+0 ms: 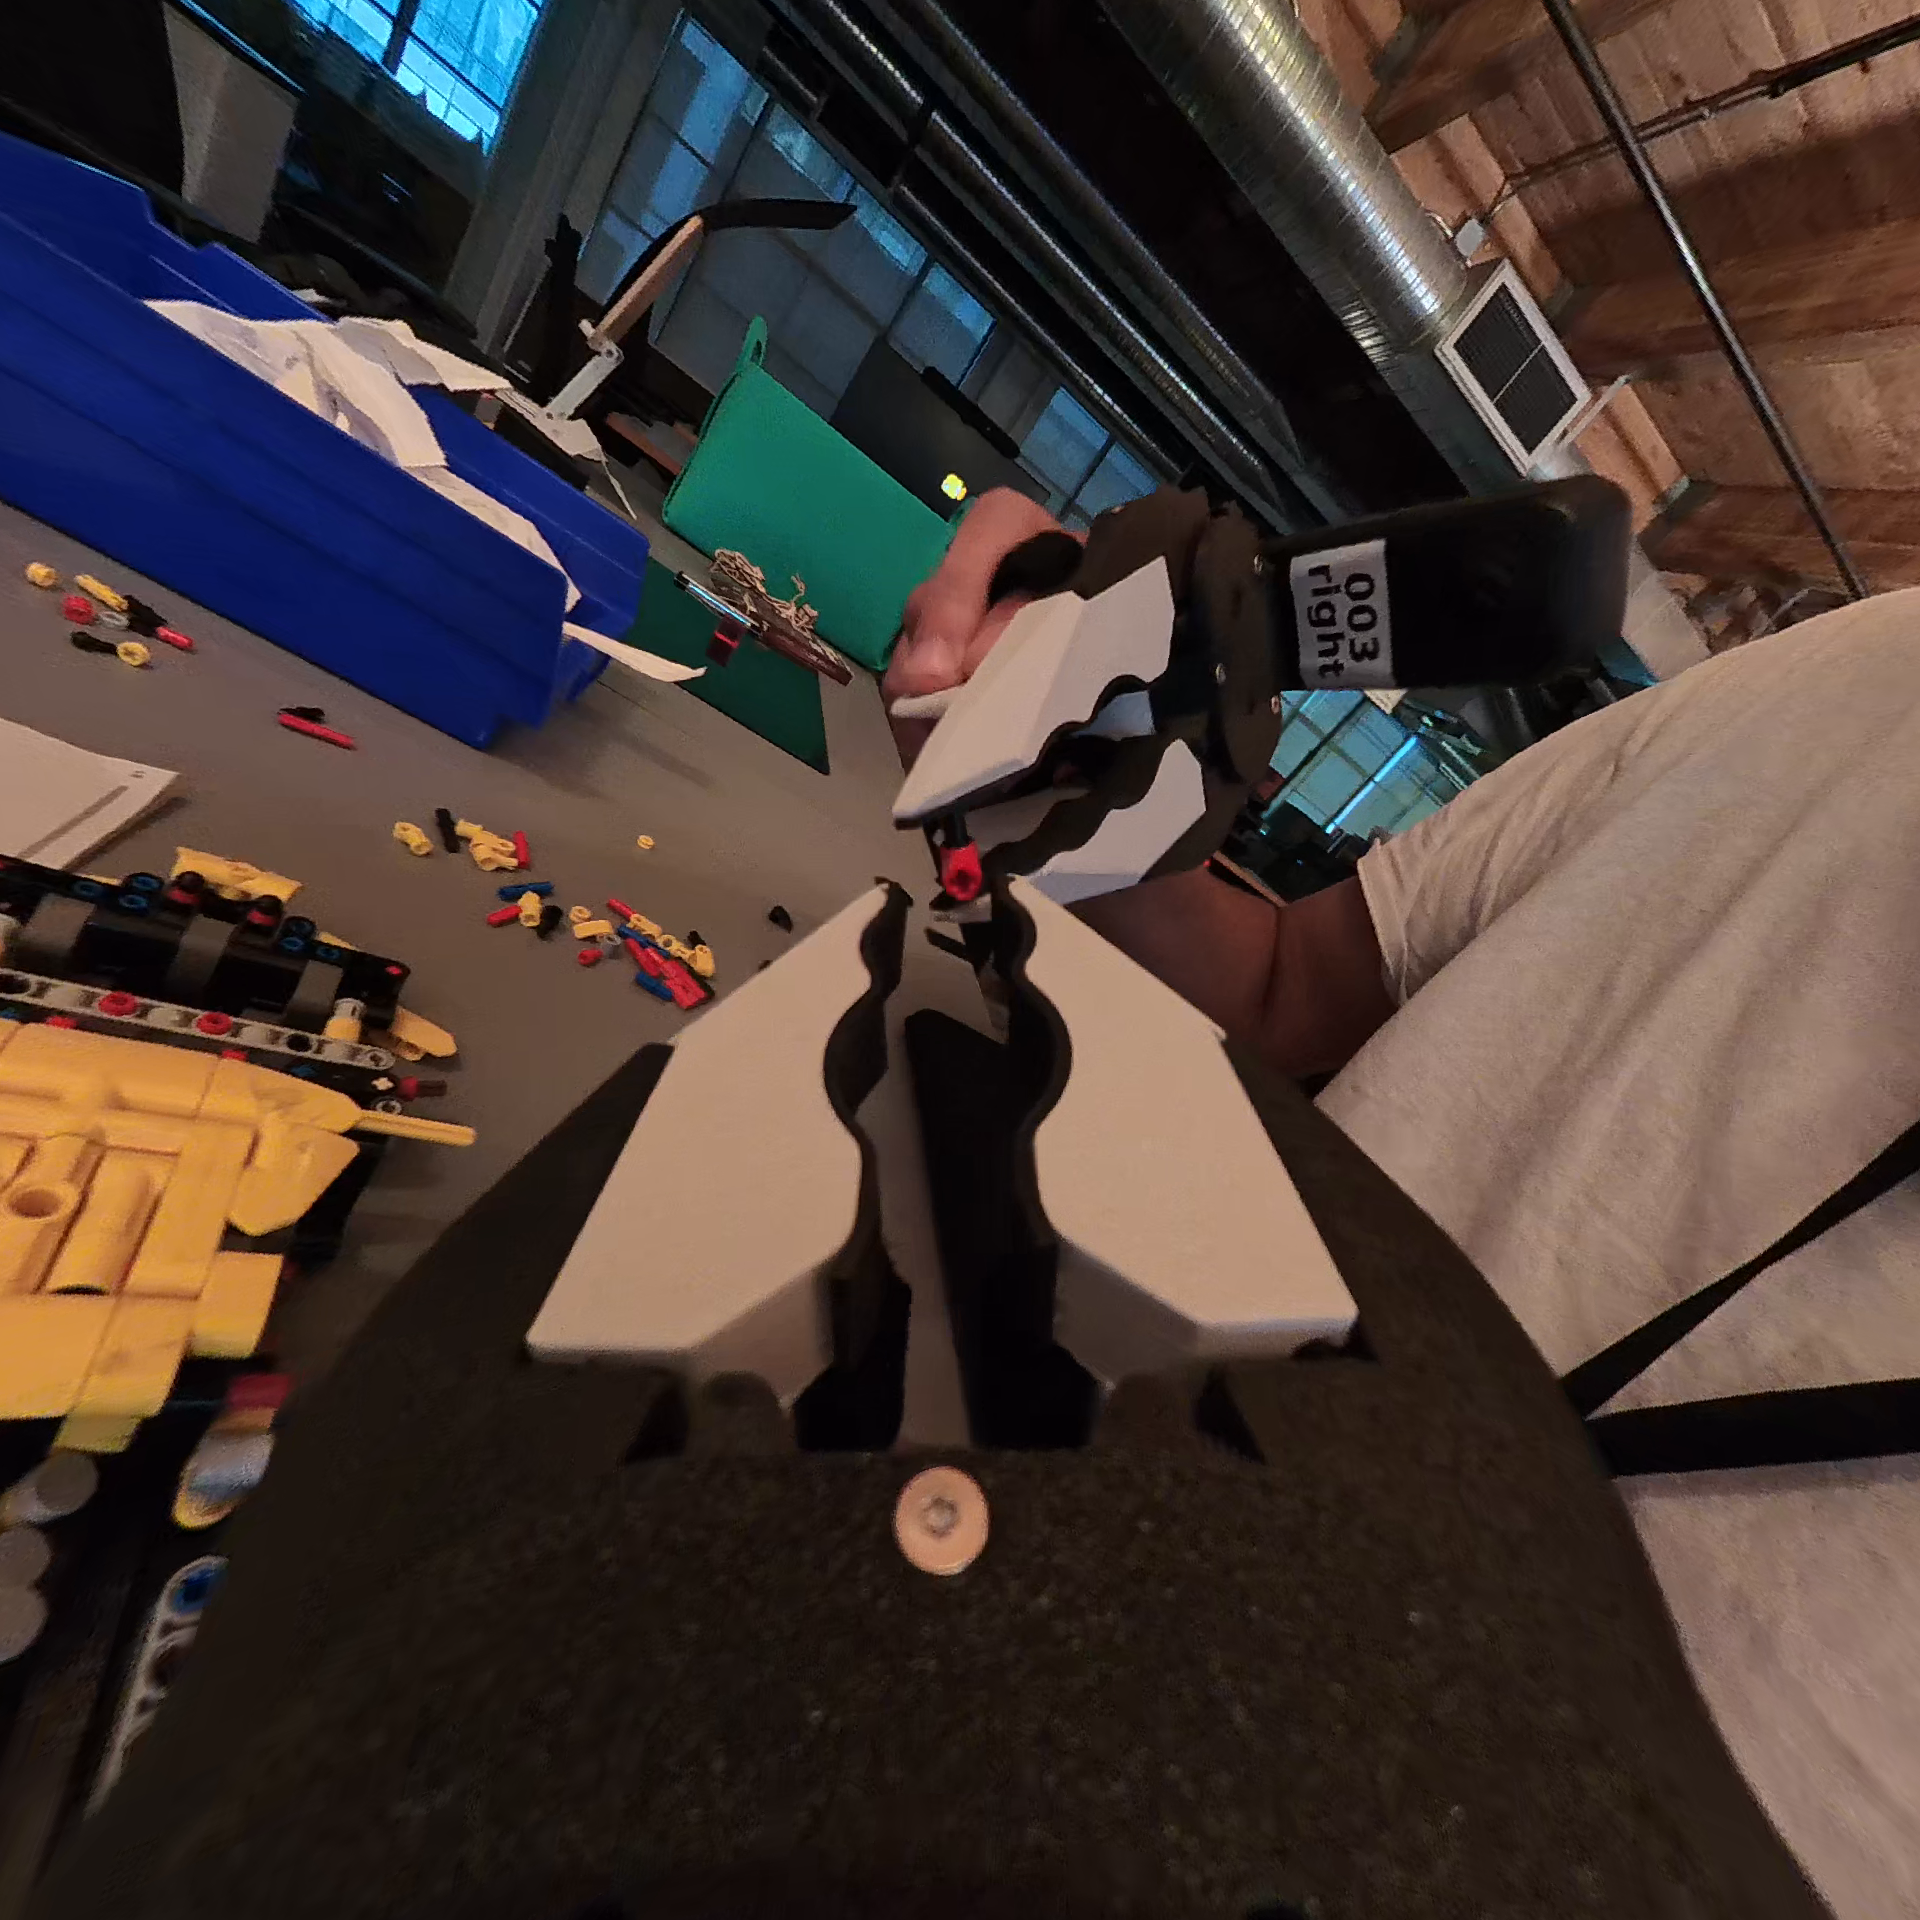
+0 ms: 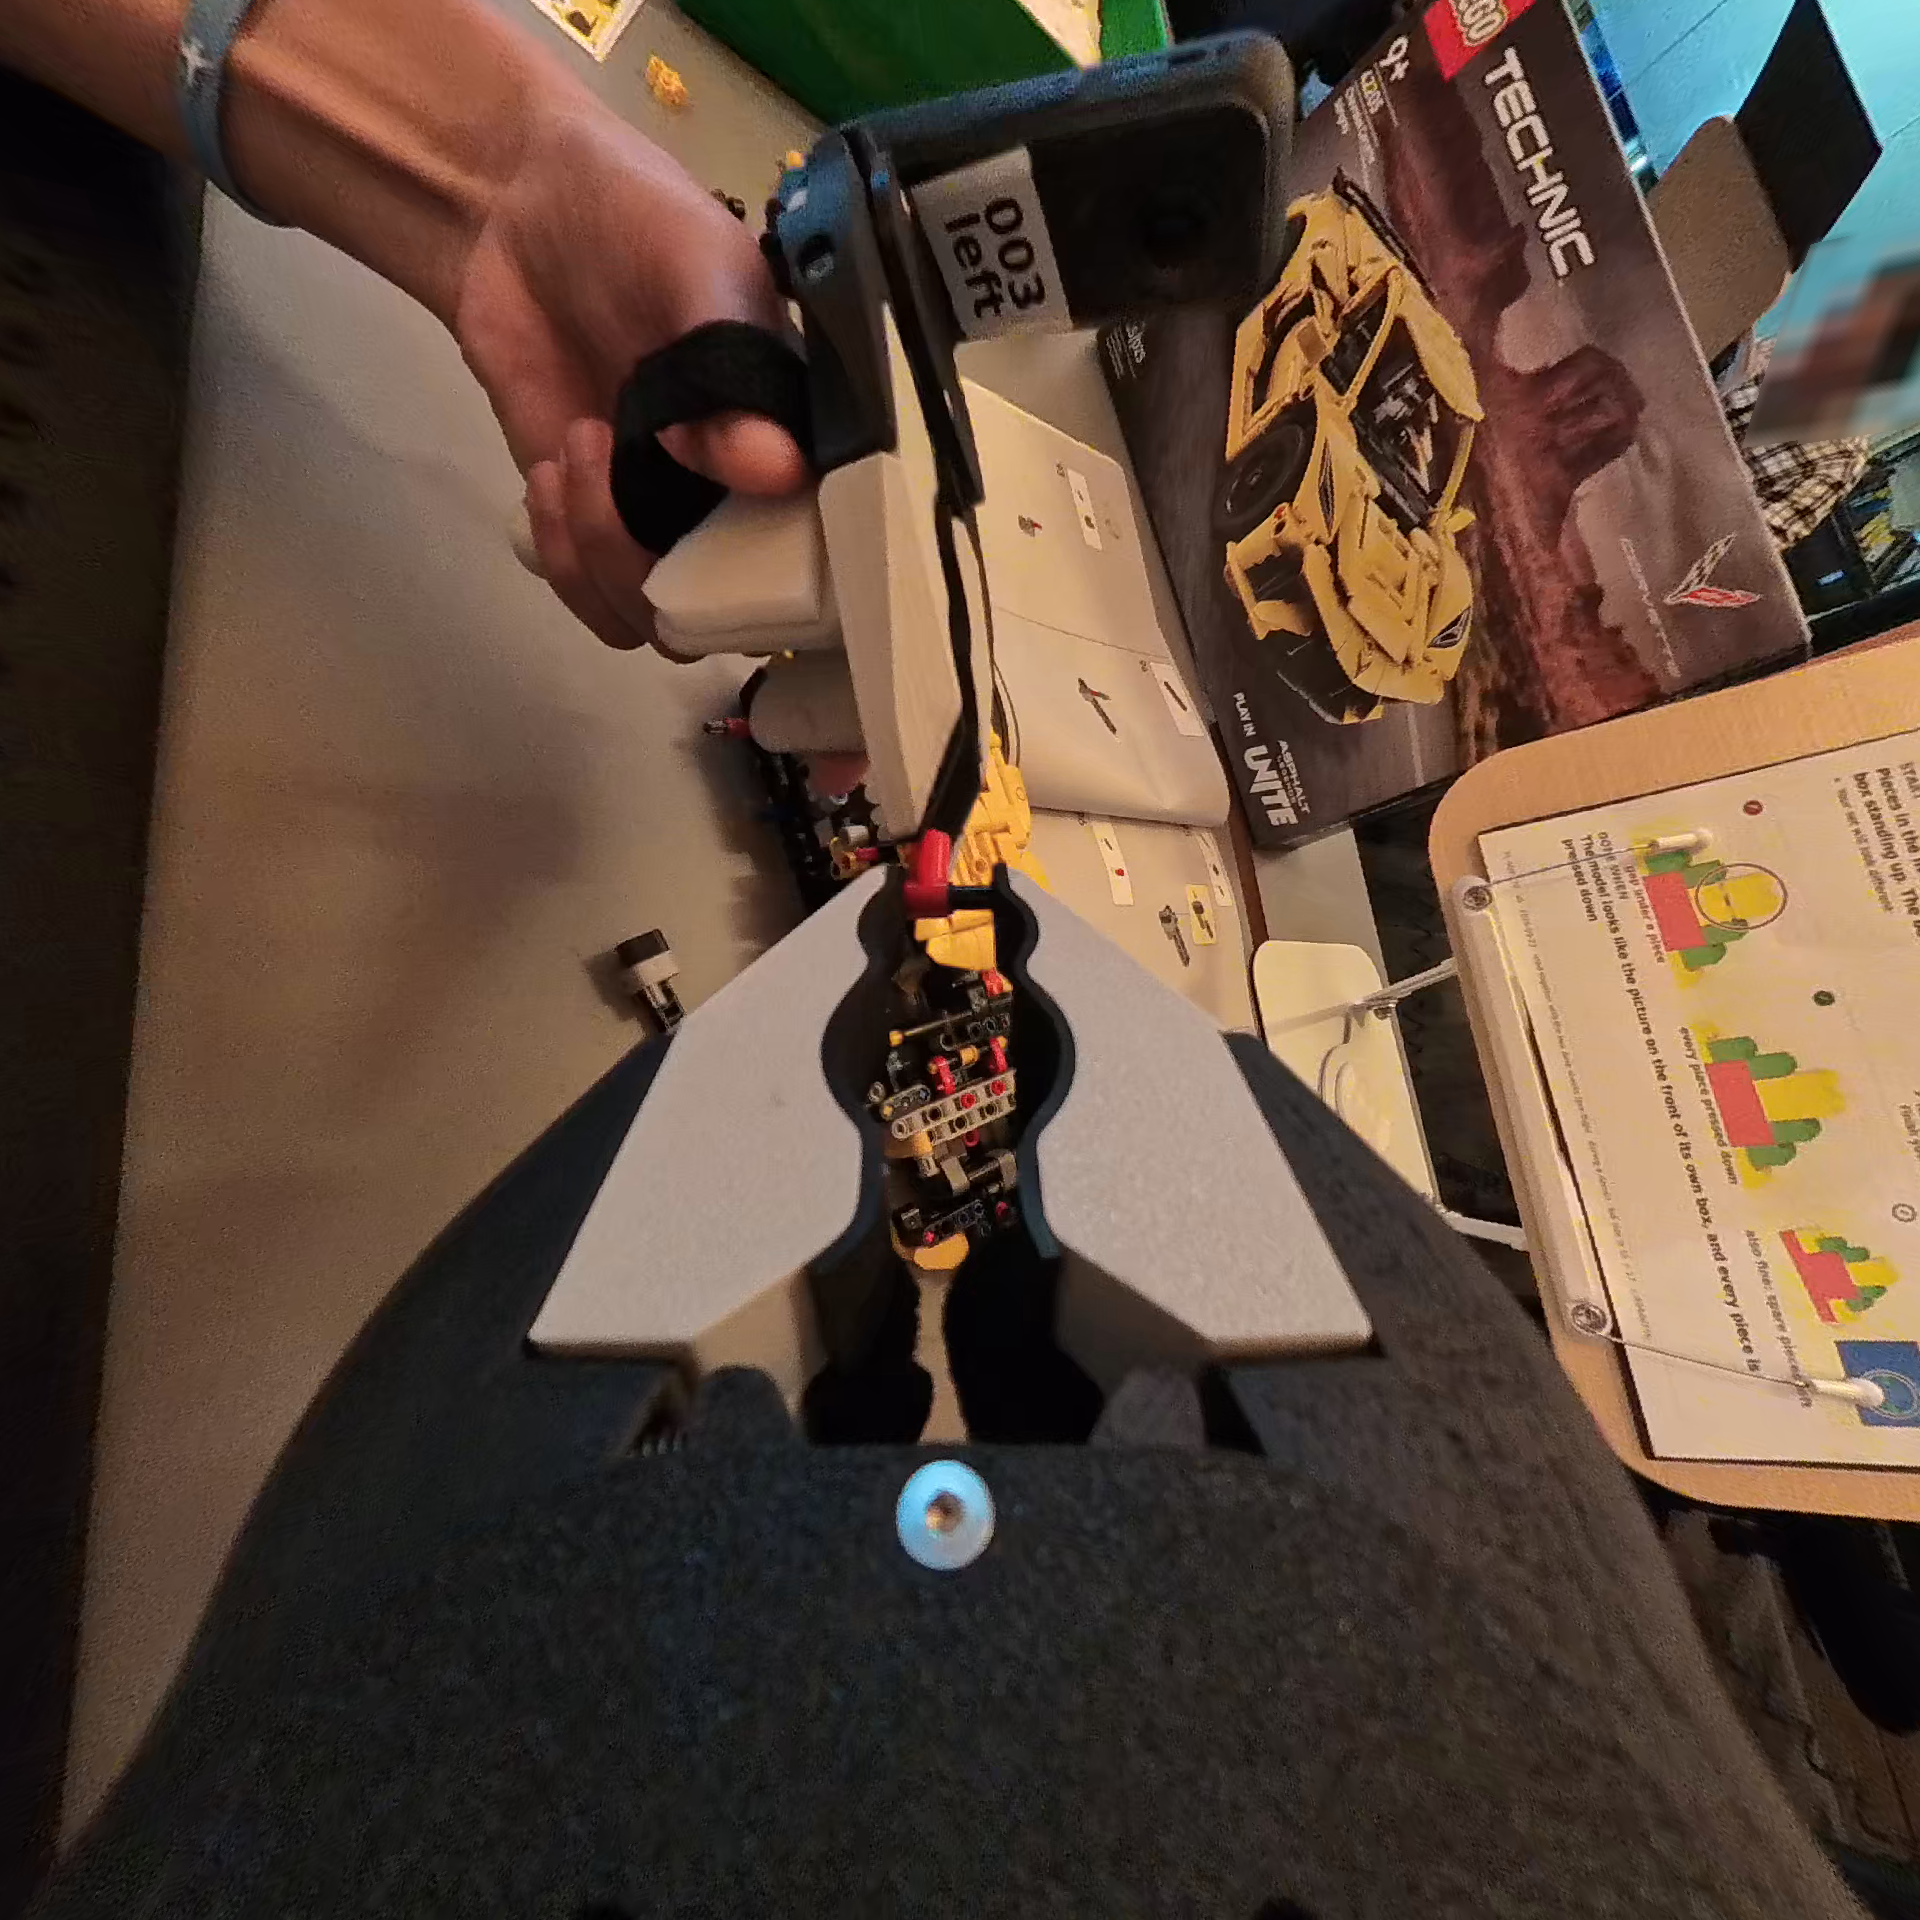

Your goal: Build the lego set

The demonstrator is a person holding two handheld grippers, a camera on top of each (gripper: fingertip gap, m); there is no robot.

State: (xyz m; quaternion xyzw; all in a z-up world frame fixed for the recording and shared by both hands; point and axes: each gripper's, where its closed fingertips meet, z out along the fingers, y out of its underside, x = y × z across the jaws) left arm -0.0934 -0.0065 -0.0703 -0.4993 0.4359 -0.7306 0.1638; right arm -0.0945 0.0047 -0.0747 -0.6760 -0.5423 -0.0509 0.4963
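- Above a grey desk, the left gripper and right gripper meet tip to tip over a small red plastic connector piece.
- Both sets of jaws are narrow; the right ones seem to pinch the red piece, while what the left ones hold is too small to tell.
- The half-built yellow and black brick car lies on the desk below, loose small red, blue and yellow pins scattered beside it.
- The open white instruction booklet and the dark printed set box sit beyond.
- Done well, this joining probably needs the parts lined up squarely, then a slow, straight push without twisting.
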